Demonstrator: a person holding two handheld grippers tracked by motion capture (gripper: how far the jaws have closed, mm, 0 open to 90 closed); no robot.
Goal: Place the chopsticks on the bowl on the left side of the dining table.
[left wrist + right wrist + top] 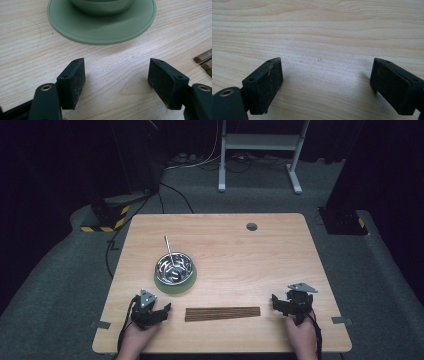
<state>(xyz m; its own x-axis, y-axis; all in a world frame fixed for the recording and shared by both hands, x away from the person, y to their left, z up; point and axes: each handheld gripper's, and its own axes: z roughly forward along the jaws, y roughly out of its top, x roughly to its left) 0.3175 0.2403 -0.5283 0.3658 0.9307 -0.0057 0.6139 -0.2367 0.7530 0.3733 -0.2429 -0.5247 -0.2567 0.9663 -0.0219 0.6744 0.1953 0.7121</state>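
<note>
1. I am keeping the left gripper low in the lower left of the high view, its jaws standing wide apart and gripping nothing — bare table is showing between them in the left gripper view.
2. I am holding the right gripper at the lower right of the high view, jaws likewise spread and empty over plain wood grain.
3. The bundle of brown sticks is lying flat at the lower centre of the high view, between the two grippers and apart from both; in the left gripper view the frame's right edge is cutting it down to a few stick ends.
4. The steel bowl is sitting on a green saucer left of centre, a thin metal rod leaning out of it — what sort of utensil, I cannot make out.
5. In the left gripper view the top edge is cutting off the bowl's upper part.
</note>
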